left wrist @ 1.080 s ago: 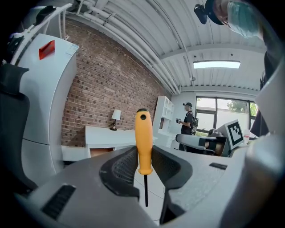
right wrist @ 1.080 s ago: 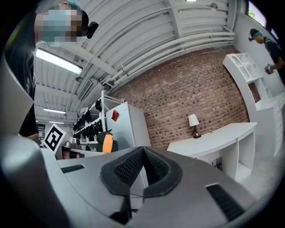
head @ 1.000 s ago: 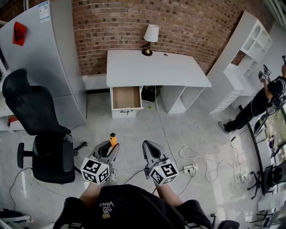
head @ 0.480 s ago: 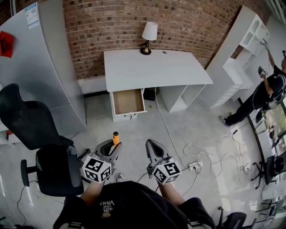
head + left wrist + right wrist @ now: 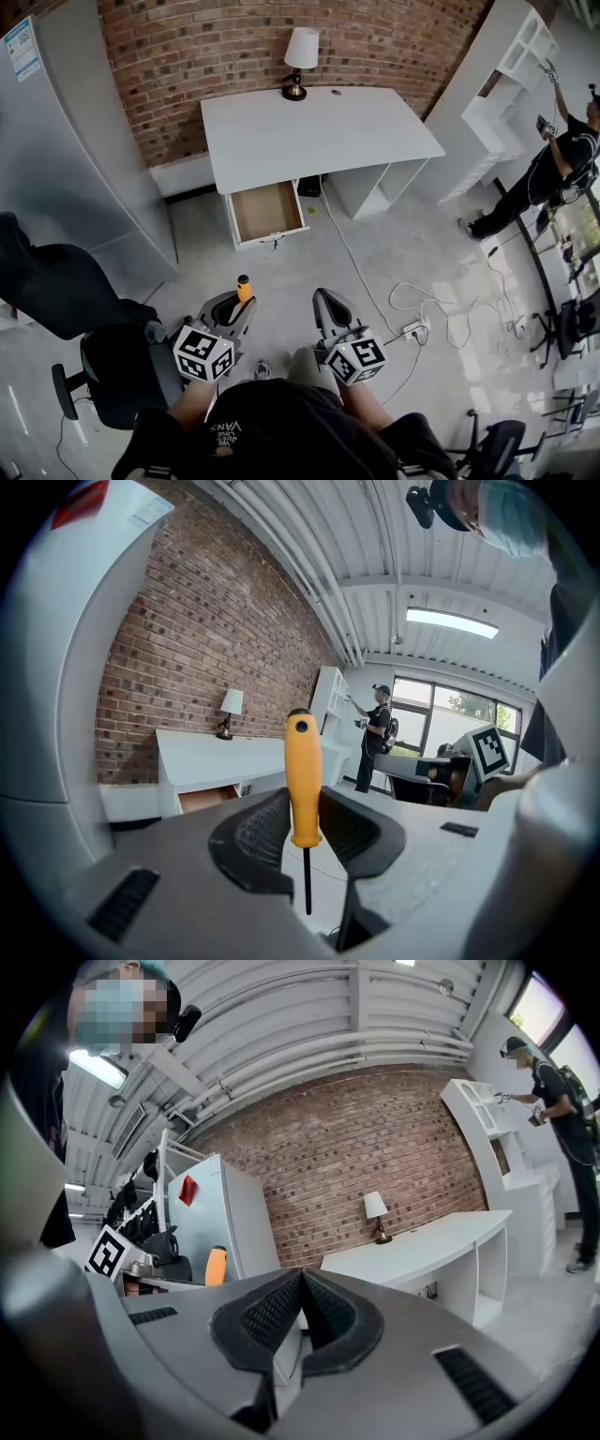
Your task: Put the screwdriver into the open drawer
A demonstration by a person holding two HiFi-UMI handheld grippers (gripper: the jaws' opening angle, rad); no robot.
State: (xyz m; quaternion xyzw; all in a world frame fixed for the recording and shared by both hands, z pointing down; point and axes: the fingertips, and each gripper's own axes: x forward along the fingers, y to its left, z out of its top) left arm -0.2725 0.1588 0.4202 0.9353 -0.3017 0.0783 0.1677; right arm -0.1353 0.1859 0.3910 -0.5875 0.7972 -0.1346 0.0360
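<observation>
Head view: the screwdriver [image 5: 243,288] is gripped upright, handle up, in the closed left gripper [image 5: 240,307], the open drawer [image 5: 265,210] is seen well ahead, and the right gripper [image 5: 323,305] is closed on nothing.

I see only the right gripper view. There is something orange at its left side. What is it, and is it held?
Observer: It is the screwdriver. The left gripper is shut on its orange handle.
Operator: I do not see the drawer. Where is it?
Observer: The drawer is open under the desk, at the person's left end of it.
Operator: Does anything lie on the floor near the way?
Observer: A white cable runs over the floor from the desk to a power strip, to the right of the drawer.
</observation>
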